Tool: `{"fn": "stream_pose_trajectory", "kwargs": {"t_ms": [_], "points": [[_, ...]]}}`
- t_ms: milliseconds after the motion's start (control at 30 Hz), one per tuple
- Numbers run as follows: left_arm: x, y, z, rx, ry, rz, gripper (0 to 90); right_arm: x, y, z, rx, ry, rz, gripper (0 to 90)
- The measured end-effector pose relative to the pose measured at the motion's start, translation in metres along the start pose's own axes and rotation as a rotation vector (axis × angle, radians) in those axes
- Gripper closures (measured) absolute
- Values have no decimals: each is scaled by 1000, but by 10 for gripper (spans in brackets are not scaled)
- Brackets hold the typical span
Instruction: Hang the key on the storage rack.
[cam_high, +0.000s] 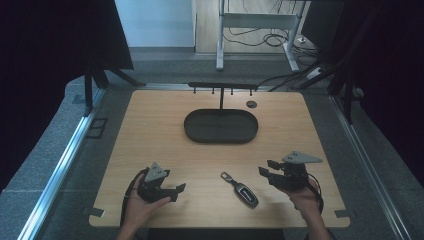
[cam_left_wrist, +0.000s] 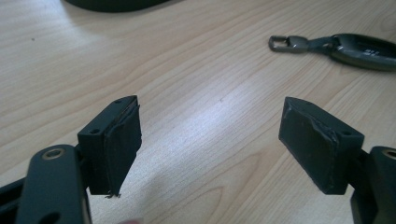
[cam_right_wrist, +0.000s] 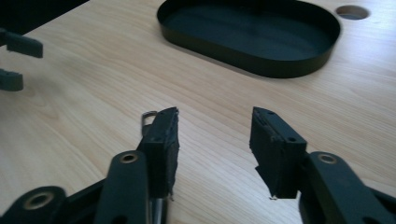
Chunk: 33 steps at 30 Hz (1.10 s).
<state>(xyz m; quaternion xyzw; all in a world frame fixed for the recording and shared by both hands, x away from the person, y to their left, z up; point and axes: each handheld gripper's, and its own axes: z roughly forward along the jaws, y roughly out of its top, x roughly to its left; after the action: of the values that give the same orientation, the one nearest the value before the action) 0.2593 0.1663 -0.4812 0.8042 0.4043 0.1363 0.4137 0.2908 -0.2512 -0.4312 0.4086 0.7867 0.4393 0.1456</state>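
My right gripper (cam_high: 266, 167) has its jaws parted with nothing between them, the car key fob (cam_high: 240, 190) lying on the tabletop (cam_high: 150, 125) just to their left, its metal clip peeking past one jaw in the right gripper view. My left gripper (cam_high: 177, 192) also stands released and empty, jaws level toward the fob. Both hands hold low near the front edge, with bare wood up to the black oval tray (cam_high: 221, 126).
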Motion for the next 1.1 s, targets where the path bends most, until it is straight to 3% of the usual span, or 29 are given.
{"fn": "stream_pose_trajectory", "kwargs": {"t_ms": [267, 633, 933, 1100], "points": [[6, -3, -2, -7, 4, -15, 222, 7, 13, 4, 26, 15, -21, 540], [1, -3, 1, 7, -10, -2, 222, 12, 25, 12, 67, 52, -36, 540], [3, -4, -2, 0, -5, 1, 223, 17, 24, 30, 120, 71, -37, 542], [2, -4, -3, -17, -26, 12, 223, 22, 27, 39, 157, 79, -48, 548]]}}
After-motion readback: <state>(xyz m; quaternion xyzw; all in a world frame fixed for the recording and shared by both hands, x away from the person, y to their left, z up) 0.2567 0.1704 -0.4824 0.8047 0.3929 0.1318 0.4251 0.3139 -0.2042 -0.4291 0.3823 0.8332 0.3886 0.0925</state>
